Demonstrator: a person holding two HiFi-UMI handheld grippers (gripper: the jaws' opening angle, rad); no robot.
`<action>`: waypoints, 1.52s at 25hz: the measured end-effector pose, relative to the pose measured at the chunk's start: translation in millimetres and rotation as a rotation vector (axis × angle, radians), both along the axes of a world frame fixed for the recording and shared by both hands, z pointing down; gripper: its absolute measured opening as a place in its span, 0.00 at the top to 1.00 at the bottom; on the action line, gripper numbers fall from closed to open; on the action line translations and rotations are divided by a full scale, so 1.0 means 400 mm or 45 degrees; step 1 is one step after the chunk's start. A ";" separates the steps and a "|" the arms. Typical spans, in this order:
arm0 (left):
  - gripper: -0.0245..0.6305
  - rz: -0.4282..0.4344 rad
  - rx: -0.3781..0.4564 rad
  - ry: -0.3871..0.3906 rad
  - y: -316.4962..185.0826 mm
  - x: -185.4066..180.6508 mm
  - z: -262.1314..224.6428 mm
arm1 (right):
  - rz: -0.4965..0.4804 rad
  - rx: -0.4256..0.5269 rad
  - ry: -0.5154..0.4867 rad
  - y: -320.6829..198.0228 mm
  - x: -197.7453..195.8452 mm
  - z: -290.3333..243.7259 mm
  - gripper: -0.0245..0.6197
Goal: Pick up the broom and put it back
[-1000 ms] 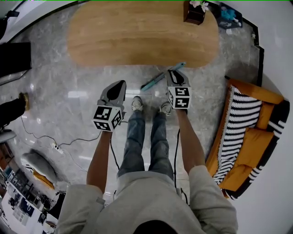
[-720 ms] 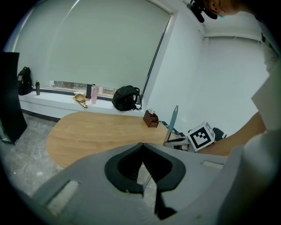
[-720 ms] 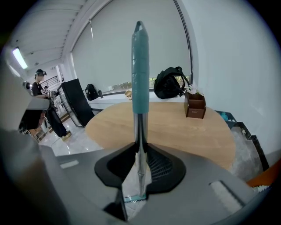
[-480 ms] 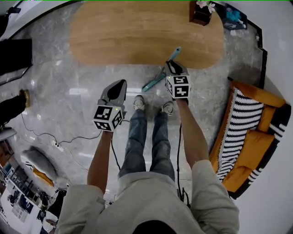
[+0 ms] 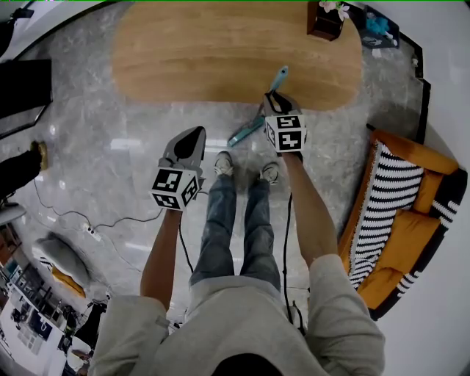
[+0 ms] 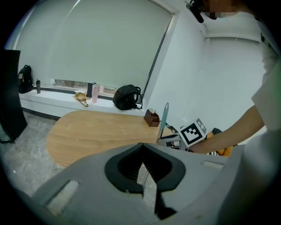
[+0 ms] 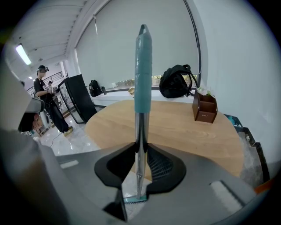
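Observation:
The broom has a silver shaft [image 7: 139, 132], a teal grip [image 7: 143, 66] and a teal head [image 5: 246, 133] that rests on the marble floor beside my feet. My right gripper [image 7: 139, 150] is shut on the shaft, which runs up between its jaws. In the head view the right gripper [image 5: 273, 100] holds the broom tilted, its teal grip [image 5: 280, 76] over the table's edge. My left gripper [image 5: 194, 136] hangs apart to the left, shut on nothing. From the left gripper [image 6: 141, 151] view the broom's grip [image 6: 165, 115] stands upright beside the right gripper's marker cube [image 6: 193, 131].
An oval wooden table [image 5: 220, 51] lies just ahead, with a brown box [image 5: 327, 22] at its far right. An orange sofa with a striped throw [image 5: 396, 220] stands to the right. A cable [image 5: 95, 228] trails on the floor at left. A person [image 7: 48, 105] stands by a black cabinet.
My right gripper has moved toward the table with the broom, and the teal grip has swung up over the table's edge. The left gripper has stayed put.

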State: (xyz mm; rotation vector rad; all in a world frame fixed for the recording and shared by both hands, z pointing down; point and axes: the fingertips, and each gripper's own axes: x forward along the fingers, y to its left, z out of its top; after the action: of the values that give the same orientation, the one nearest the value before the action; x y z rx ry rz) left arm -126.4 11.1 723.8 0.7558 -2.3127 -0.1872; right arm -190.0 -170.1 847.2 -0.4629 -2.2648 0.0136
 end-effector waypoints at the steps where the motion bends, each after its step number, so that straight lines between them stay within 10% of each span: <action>1: 0.97 0.000 0.001 0.000 0.000 0.000 0.000 | 0.000 0.003 -0.001 -0.001 -0.001 0.001 0.83; 17: 0.96 0.004 0.006 -0.022 -0.015 0.008 -0.022 | 0.009 -0.030 -0.008 -0.016 0.034 -0.018 0.72; 38: 0.97 0.054 0.000 -0.218 -0.112 0.048 -0.303 | 0.181 0.005 -0.417 -0.167 0.210 -0.503 0.96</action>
State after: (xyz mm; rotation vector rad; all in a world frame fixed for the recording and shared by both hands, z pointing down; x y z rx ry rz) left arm -107.0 -33.7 602.7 0.8489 -2.4545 -0.1075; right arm -105.9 -236.8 646.1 -0.3180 -2.6155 0.0057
